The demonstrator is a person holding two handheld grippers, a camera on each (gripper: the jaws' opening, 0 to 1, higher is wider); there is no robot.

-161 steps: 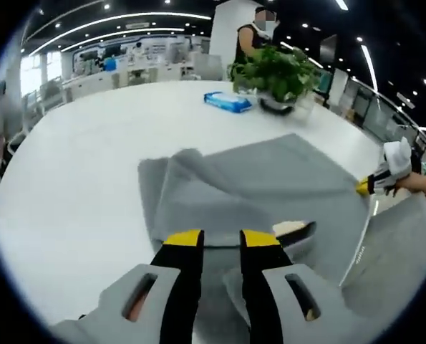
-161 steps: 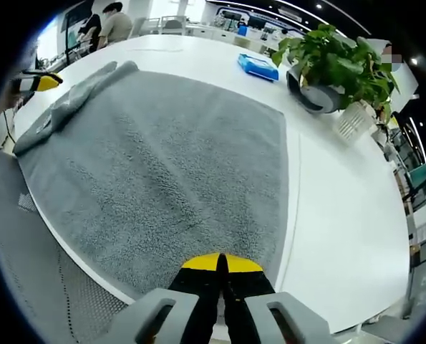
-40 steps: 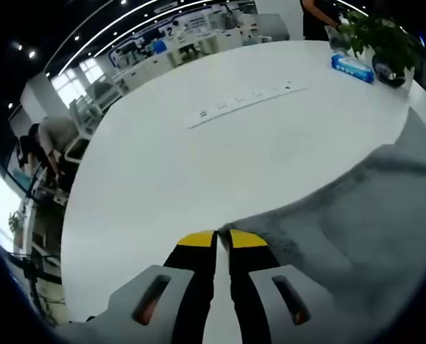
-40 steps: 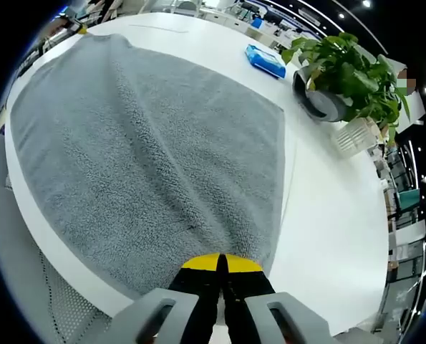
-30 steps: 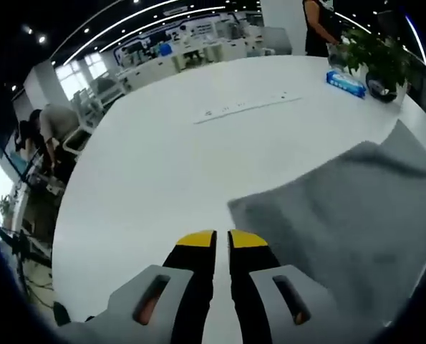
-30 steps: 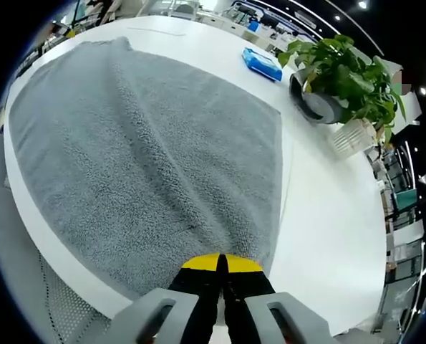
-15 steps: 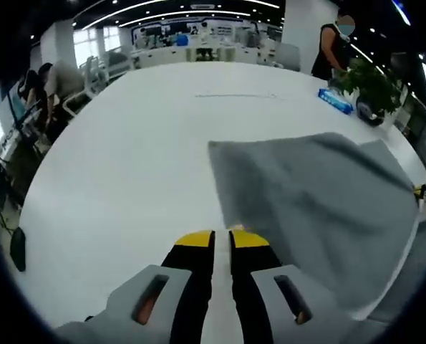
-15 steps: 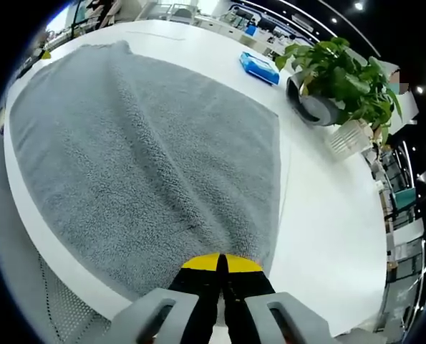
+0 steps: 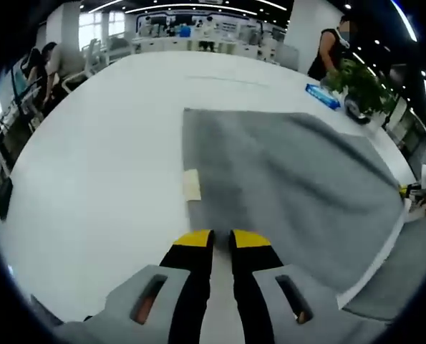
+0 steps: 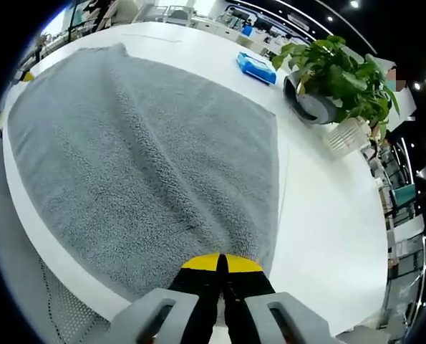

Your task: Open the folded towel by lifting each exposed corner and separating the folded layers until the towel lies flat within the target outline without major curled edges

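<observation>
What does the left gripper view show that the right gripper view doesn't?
Left gripper view alone: a pale label at the towel's edge, and its own left gripper, jaws slightly apart above the towel. Right gripper view alone: a white basket beside the plant, and the right gripper shut on the towel's corner. Both: grey towel, potted plant, blue packet, white table.

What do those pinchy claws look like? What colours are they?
Each claw has two long black jaws with bright yellow tips. They stick out of a chunky light-grey body with a slanted slot on each side. The left claw and the right claw look the same.
</observation>
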